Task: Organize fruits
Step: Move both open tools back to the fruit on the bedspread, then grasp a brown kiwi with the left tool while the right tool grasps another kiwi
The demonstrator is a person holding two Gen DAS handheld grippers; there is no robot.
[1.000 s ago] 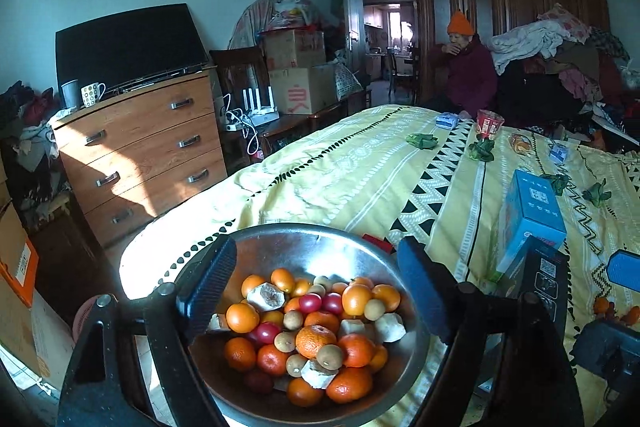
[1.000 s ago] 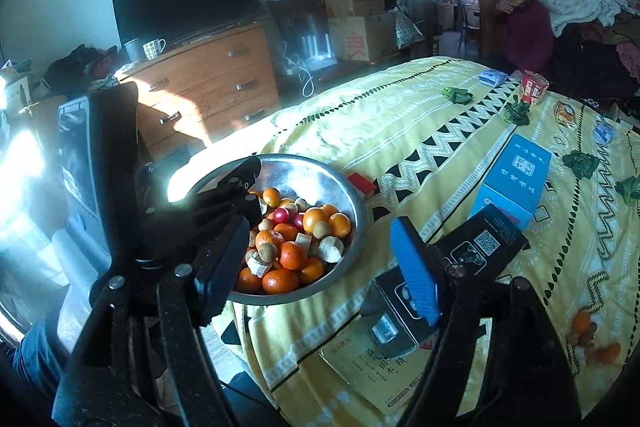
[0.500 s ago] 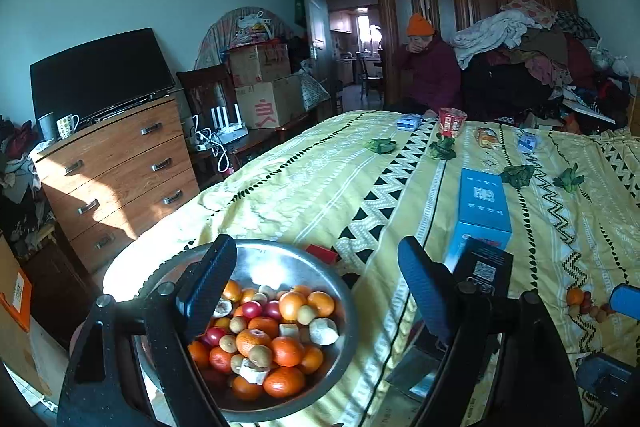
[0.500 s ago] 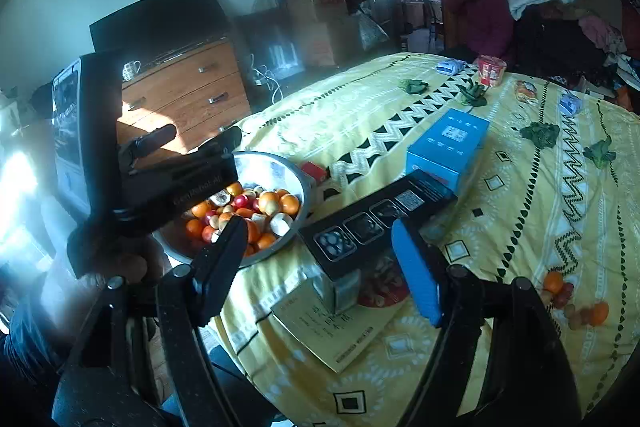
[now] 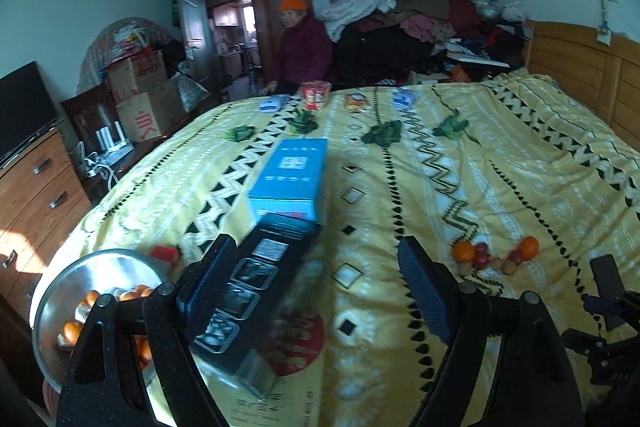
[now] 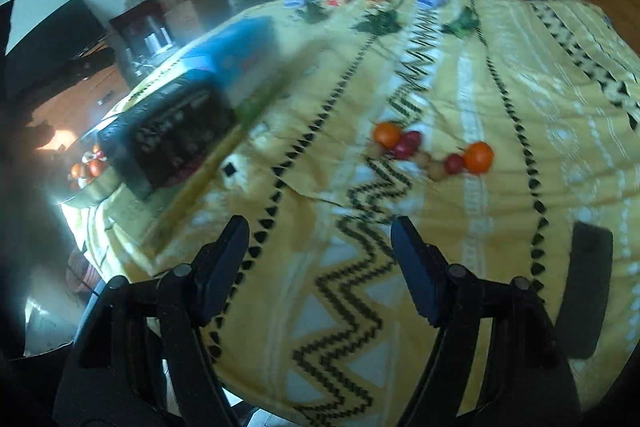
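Note:
A steel bowl [image 5: 60,291] full of oranges and small red and brown fruits sits at the bed's left edge; it also shows in the right wrist view [image 6: 94,183]. A loose row of fruit lies on the yellow bedspread: two oranges [image 6: 477,157] with red and brown small fruits between them, also in the left wrist view [image 5: 464,251]. My left gripper [image 5: 316,291] is open and empty, above the bed near a black box. My right gripper [image 6: 320,259] is open and empty, short of the loose fruit.
A black box [image 5: 256,291] and a blue box [image 5: 292,179] lie between bowl and loose fruit. Green leafy bits [image 5: 382,135] and snack packets lie farther back. A person in an orange hat [image 5: 300,43] sits behind the bed. A dresser [image 5: 32,195] stands at left.
Both grippers swung right, away from the bowl toward the loose fruit on the bedspread. The bowl moved to the left edge of both views. Both stay open.

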